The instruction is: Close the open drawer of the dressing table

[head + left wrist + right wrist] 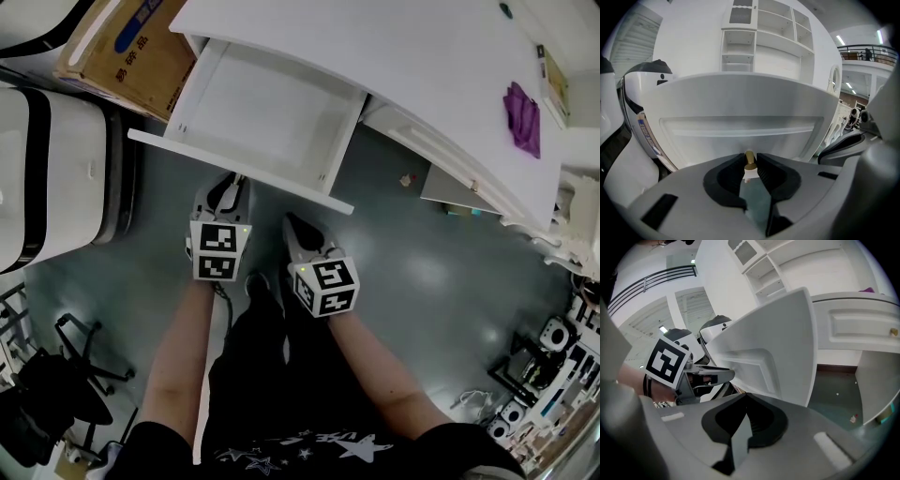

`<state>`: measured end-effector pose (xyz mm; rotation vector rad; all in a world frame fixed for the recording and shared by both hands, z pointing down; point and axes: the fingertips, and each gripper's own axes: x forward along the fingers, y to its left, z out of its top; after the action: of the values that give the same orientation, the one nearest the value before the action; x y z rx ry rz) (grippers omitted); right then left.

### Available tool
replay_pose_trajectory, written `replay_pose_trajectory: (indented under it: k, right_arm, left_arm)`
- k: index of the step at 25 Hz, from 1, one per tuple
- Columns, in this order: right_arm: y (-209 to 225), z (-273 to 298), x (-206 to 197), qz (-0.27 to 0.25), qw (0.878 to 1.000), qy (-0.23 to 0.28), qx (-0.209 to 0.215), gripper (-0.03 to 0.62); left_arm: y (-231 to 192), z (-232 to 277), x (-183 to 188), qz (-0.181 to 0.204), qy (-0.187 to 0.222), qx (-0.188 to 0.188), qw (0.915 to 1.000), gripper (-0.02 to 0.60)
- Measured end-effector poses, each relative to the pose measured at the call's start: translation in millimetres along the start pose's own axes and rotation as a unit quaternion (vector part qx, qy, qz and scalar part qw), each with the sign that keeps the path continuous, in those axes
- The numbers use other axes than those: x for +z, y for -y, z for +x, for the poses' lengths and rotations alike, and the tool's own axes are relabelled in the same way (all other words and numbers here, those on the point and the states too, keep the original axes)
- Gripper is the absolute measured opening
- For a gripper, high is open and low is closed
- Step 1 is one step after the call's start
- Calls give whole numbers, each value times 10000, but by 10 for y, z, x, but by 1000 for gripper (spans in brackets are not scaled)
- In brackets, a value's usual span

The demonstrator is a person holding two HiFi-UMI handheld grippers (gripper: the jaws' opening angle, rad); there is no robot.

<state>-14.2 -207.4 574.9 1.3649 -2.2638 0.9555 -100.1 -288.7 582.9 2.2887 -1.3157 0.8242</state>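
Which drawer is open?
The left drawer. It sticks way out, so you can see inside it. The right drawer is shut flat.

Open white drawer of the dressing table

The drawer [234, 167] stands pulled far out from under the left end of the white dressing table [422, 66], below the tabletop's front edge. Its bare white bottom shows, and a small brass knob [749, 159] sits at the middle of its panelled front.
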Motion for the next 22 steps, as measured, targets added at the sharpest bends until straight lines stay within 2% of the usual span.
replay_pose_trajectory:
  k: [5, 22]
  right_arm:
    - [194, 73, 135, -25, 10000, 45, -41, 3]
    - [760, 300, 595, -279, 9996, 83, 11, 3]
  left_arm:
    - [-14, 207, 195, 88, 78, -14, 9999, 86]
    - [-107, 737, 680, -142, 236, 224, 9994, 87]
